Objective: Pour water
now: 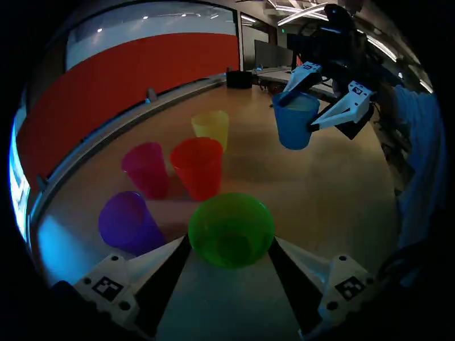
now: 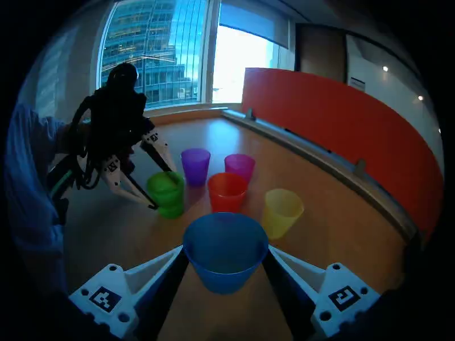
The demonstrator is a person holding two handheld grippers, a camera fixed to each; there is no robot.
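Note:
My left gripper is shut on a green cup, which I look into from above; it sits low, at or just above the wooden table. From the right gripper view, the same green cup sits in the left gripper, held by a person's hand. My right gripper is shut on a blue cup. In the left gripper view that blue cup hangs upright above the table in the right gripper. I cannot tell whether either cup holds water.
Standing on the table are a yellow cup, a red cup, a magenta cup and a purple cup. A red wall panel runs along the table's far edge. A person's blue sleeve is at the left.

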